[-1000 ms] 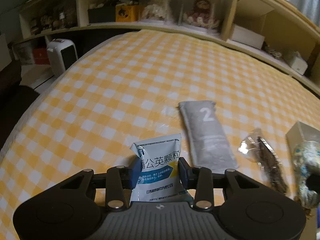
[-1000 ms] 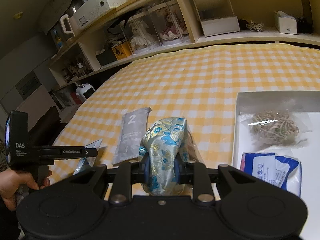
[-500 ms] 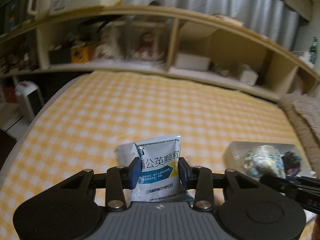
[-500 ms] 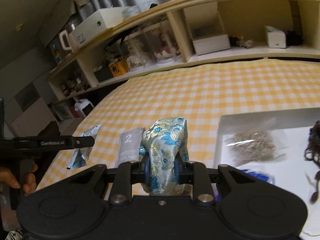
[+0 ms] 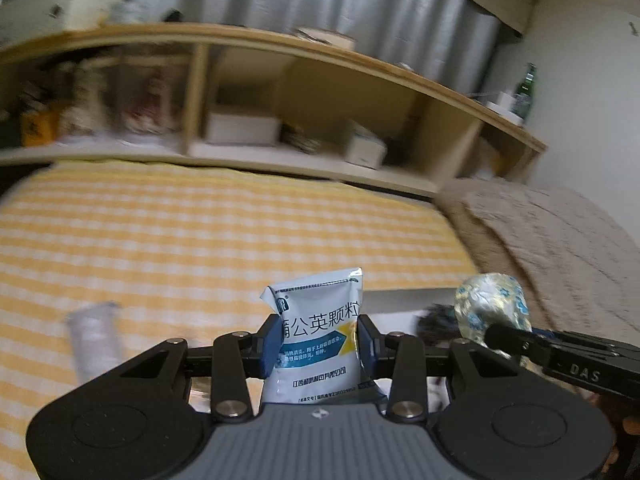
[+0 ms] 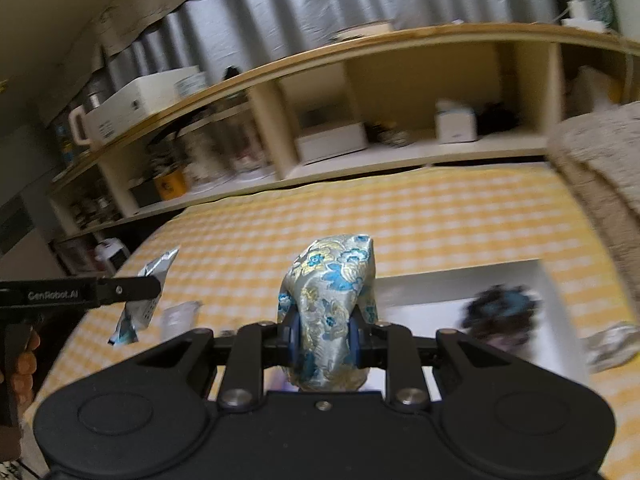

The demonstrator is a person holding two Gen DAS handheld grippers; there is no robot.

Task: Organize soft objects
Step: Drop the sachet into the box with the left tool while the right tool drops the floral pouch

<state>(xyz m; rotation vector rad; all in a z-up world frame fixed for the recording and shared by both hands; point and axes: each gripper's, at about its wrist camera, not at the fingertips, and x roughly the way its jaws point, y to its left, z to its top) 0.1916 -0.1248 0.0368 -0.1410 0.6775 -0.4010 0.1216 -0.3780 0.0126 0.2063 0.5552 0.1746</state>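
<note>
My left gripper (image 5: 318,344) is shut on a white and blue sachet (image 5: 316,332) with printed text, held upright above the yellow checked bed (image 5: 200,248). My right gripper (image 6: 326,340) is shut on a silver brocade pouch (image 6: 332,292) with blue flowers, over the near left part of a white tray (image 6: 460,278). In the left wrist view the brocade pouch (image 5: 492,304) hangs at the right above the tray (image 5: 400,300). A grey pouch (image 5: 94,336) lies on the bed to the left. A dark fuzzy item (image 6: 500,312) lies in the tray.
A long wooden shelf unit (image 6: 360,148) full of boxes and jars runs behind the bed. A beige blanket (image 5: 552,240) is piled at the right. A clear bag (image 6: 612,344) lies by the tray's right rim. A white heater (image 6: 110,252) stands off the bed's left side.
Both grippers rose and swung right toward the tray, each keeping its grip. The grey pouch has slid to the left of both views, and the tray now lies ahead.
</note>
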